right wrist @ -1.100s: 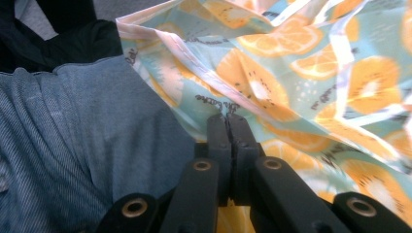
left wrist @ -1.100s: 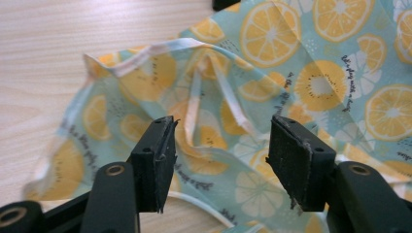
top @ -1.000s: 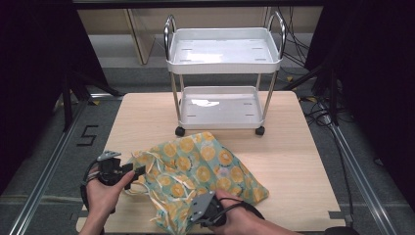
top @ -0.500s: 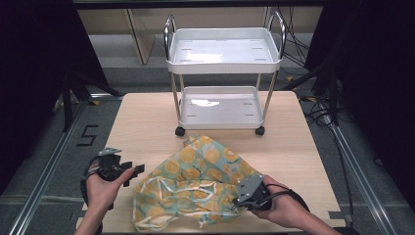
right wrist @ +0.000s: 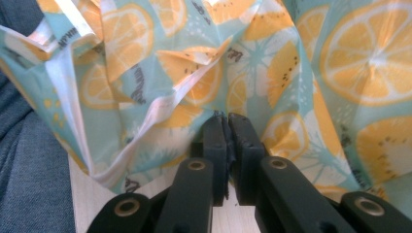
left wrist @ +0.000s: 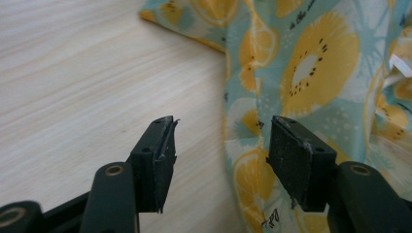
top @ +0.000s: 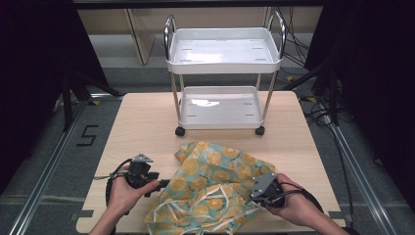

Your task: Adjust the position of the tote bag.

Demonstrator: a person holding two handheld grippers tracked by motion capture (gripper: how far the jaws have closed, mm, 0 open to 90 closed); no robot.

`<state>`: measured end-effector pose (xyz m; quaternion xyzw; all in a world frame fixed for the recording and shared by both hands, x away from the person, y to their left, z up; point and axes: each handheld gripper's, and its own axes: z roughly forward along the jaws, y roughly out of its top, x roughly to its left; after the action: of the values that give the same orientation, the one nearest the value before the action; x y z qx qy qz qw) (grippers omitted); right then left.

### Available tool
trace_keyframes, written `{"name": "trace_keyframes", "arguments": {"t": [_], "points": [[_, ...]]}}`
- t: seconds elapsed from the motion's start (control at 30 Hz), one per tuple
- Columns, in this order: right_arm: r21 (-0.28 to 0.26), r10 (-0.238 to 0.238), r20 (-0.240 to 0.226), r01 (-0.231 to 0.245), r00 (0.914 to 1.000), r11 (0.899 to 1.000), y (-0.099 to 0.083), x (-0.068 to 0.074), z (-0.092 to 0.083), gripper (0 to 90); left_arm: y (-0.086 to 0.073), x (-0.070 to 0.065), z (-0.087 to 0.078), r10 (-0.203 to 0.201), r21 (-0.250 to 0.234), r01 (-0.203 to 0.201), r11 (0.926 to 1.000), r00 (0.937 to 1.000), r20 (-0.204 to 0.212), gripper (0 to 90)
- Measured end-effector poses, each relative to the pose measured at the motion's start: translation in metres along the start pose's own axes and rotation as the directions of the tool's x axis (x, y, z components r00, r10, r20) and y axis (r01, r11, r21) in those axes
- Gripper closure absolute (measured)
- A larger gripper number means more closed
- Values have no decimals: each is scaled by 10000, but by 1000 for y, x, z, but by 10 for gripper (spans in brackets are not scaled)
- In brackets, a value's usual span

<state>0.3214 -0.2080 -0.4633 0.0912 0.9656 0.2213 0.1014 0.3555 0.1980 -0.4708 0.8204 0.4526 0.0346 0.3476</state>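
A teal cloth (top: 215, 186) printed with orange slices lies rumpled on the near part of the wooden table (top: 147, 122). It has white straps along its near side. My left gripper (top: 164, 183) is open at the cloth's left edge. In the left gripper view the jaws (left wrist: 221, 141) stand wide apart just above the table, with the cloth's (left wrist: 311, 73) edge running under the gap. My right gripper (top: 250, 197) is at the cloth's near right side. Its jaws (right wrist: 227, 116) are shut on a fold of the cloth (right wrist: 340, 58).
A white two-shelf cart (top: 222, 51) on wheels stands at the far middle of the table, both shelves bare. Bare wood lies to the left of the cloth and between the cloth and the cart. Blue denim (right wrist: 29, 160) shows at the left of the right gripper view.
My right gripper has moved to the right with the cloth, pulling it out wider. My left gripper has moved right, up to the cloth's left edge.
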Motion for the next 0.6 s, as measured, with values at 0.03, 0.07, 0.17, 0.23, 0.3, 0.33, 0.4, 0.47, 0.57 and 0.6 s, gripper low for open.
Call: {"name": "trace_keyframes", "arguments": {"t": [0.03, 0.07, 0.17, 0.23, 0.3, 0.33, 0.4, 0.47, 0.57, 0.6], "points": [[54, -21, -85, 22, 10000, 10000, -1, -1, 0, 861, 0, -1, 1, 75, 33, -76, 10000, 10000, 47, 423], [97, 65, -99, -64, 9999, 9999, -2, -1, 0, 855, 0, -3, 1, 38, -35, -38, 10000, 10000, 54, 425], [89, 222, -39, -221, 9997, 9997, -4, -3, -2, 781, 3, -4, -3, 107, -314, -110, 9994, 9999, -91, 435], [-94, 532, -36, -532, 9986, 9985, -5, -3, -7, 722, 3, -5, -8, 20, -552, -44, 9985, 9991, -429, 440], [-551, 851, -241, -864, 9961, 9947, -4, -4, -17, 677, 3, -4, -14, 100, -961, -142, 9953, 9990, -436, 443], [-764, 956, -295, -976, 9950, 9923, -4, -5, -21, 670, 3, -4, -18, 106, -1106, -147, 9938, 9992, -380, 443], [-1173, 1399, -167, -1409, 9900, 9831, -2, -5, -35, 641, 2, -6, -24, 188, -1341, -212, 9907, 9996, -190, 438], [-1761, 1447, 18, -1421, 9895, 9741, 0, -7, -44, 621, 1, -8, -28, 151, -1630, -195, 9864, 9995, -279, 423], [-2072, 1685, 54, -1638, 9857, 9645, 4, -7, -48, 602, -1, -8, -31, 218, -1745, -249, 9843, 9996, -196, 412], [-2117, 1698, 54, -1648, 9855, 9633, 5, -7, -47, 601, -1, -8, -30, 72, -1912, -112, 9815, 9997, -213, 409]]}}
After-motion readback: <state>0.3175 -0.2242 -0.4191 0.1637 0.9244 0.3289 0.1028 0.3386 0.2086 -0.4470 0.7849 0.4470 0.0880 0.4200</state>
